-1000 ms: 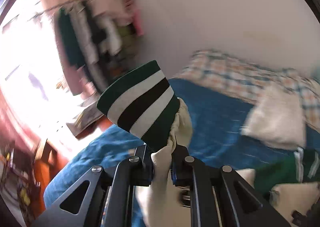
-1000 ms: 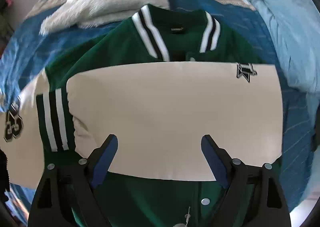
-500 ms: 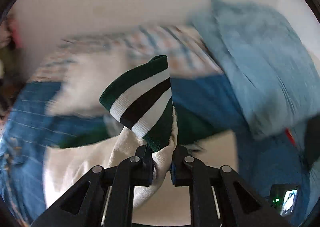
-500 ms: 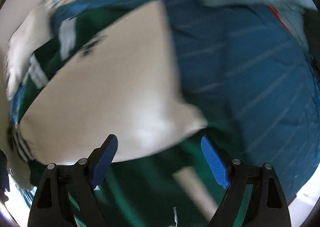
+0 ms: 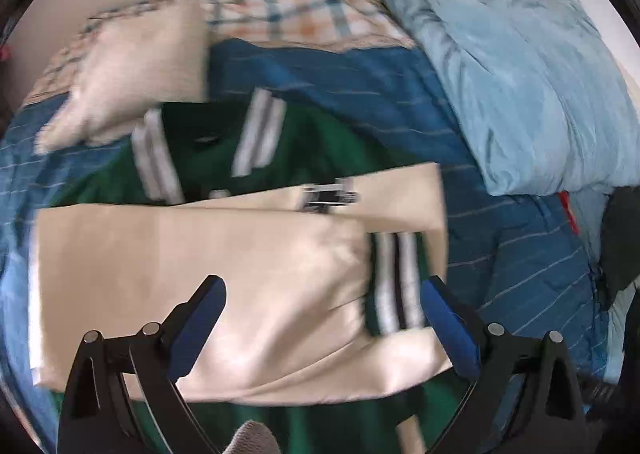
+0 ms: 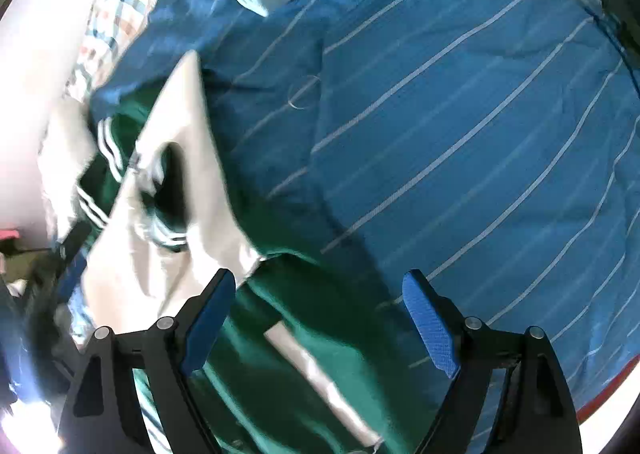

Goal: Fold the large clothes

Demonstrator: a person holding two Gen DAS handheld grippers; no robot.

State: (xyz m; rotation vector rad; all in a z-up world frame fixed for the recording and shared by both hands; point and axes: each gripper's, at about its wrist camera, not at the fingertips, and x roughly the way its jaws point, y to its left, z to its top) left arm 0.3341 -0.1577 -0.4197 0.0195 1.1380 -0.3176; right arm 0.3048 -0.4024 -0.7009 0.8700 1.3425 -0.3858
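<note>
A green varsity jacket with cream sleeves lies on the blue striped bed. In the left wrist view a cream sleeve is folded across the body, its green, white and black striped cuff lying flat on the other sleeve. My left gripper hovers over that sleeve; its jaws are opening and hold nothing. In the right wrist view the jacket's green body and a cream sleeve sit at the left. My right gripper stands open and bare over the jacket's edge.
A bunched light blue duvet fills the bed's far right. A cream fluffy cushion and a checked pillow lie beyond the jacket's collar. Blue striped sheet spreads to the right of the jacket. A dark object sits at the right edge.
My left gripper carried the striped cuff across the jacket, let it go and stands wide. The sleeve now lies flat. My right gripper swung toward the jacket's right edge, still open.
</note>
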